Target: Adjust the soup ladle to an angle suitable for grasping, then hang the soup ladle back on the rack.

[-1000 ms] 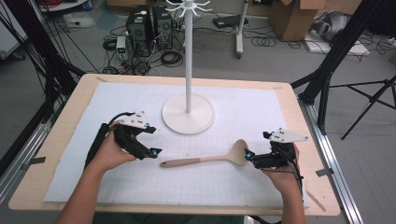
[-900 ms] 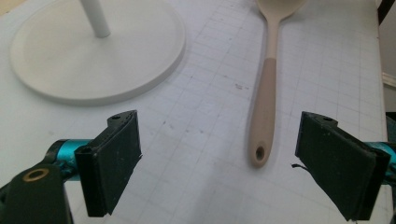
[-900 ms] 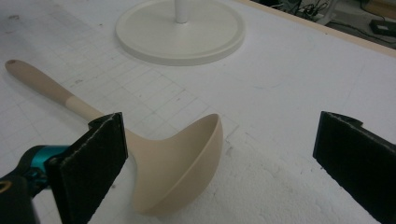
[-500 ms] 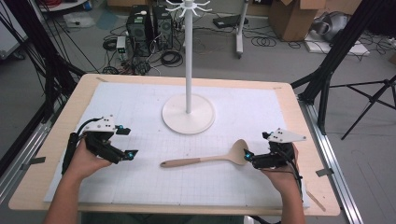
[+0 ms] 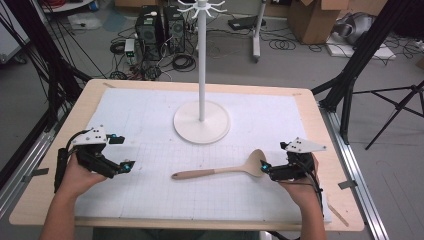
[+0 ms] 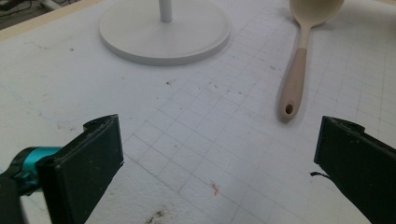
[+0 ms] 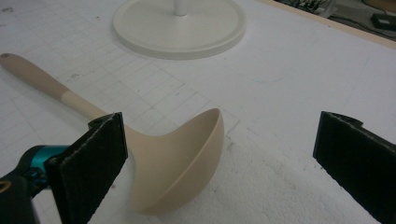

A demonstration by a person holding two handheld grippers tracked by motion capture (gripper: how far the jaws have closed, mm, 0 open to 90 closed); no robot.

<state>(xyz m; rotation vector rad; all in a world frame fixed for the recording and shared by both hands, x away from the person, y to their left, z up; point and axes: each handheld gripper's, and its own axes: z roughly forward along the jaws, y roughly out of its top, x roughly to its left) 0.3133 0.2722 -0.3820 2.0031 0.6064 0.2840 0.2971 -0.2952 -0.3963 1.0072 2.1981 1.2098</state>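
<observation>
The right gripper (image 5: 266,168) rests low on the mat at the near right of the table, its two black jaws spread wide with nothing pinched between them. In the right gripper view the bowl of a wooden ladle (image 7: 177,156) lies between those jaws, close against one pad, with no sign that either pad presses on it.

The wooden ladle (image 5: 220,171) lies flat on the white gridded mat (image 5: 150,120), in front of the round base of a white hook stand (image 5: 201,122) and well apart from it. Its long axis runs across the table, almost side to side. The bowl end points toward the right gripper and sits slightly farther from the person; the handle end, with a small hanging hole, points toward the left gripper.

It looks stiff and light, a single smooth piece. The rounded bowl would likely slip or roll in flat pads, so the straight handle, or the neck just behind the bowl, seems the safer place to grip.

The left gripper (image 5: 122,154) hovers at the near left of the mat, well apart from the handle tip. Its jaws have just been opening and now stand wide with bare mat between them, as the left gripper view shows.
</observation>
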